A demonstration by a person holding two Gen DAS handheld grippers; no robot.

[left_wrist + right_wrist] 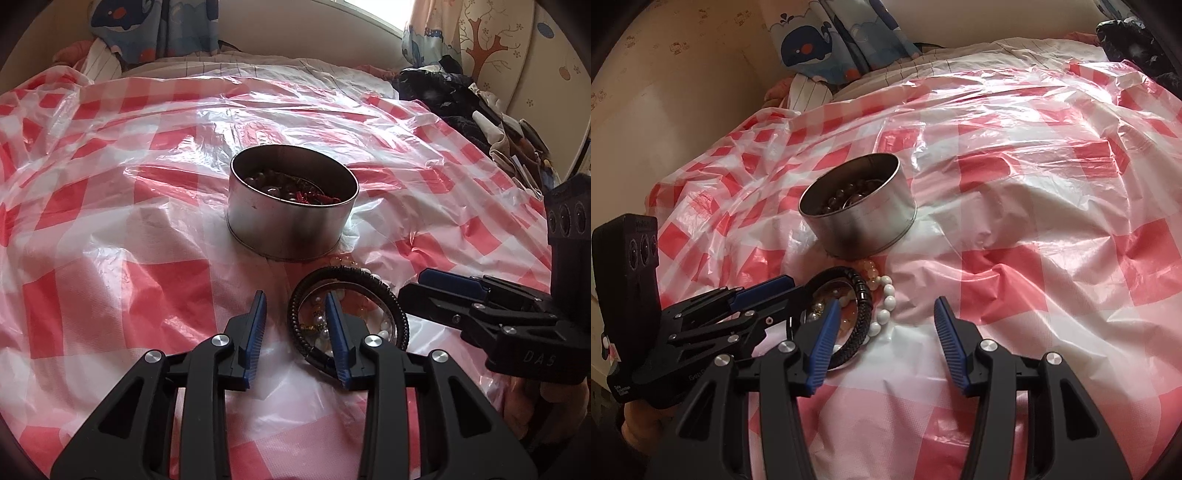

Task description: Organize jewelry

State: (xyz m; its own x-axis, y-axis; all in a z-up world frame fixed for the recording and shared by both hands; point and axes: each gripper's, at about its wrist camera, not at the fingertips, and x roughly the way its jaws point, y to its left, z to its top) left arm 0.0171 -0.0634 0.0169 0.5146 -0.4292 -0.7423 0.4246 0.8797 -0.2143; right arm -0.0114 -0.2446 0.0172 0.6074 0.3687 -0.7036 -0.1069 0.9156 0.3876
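Note:
A round metal tin (291, 218) (858, 218) stands on the red-and-white checked plastic sheet and holds dark beads and red pieces. In front of it lies a pile of jewelry: a black braided bracelet (384, 291) (864, 295), a thin silver bangle, white bead strands (886, 302) and amber beads (870, 273). My left gripper (295, 314) is open; its right finger reaches inside the black bracelet's ring. My right gripper (884, 317) is open over the pile's right edge, holding nothing. The right gripper also shows in the left wrist view (424, 286).
The plastic sheet (110, 240) covers a bed. Dark clothes and clutter (461, 96) lie at the far right. Whale-print curtains (820, 40) hang at the back by a wall. A window sits behind the bed.

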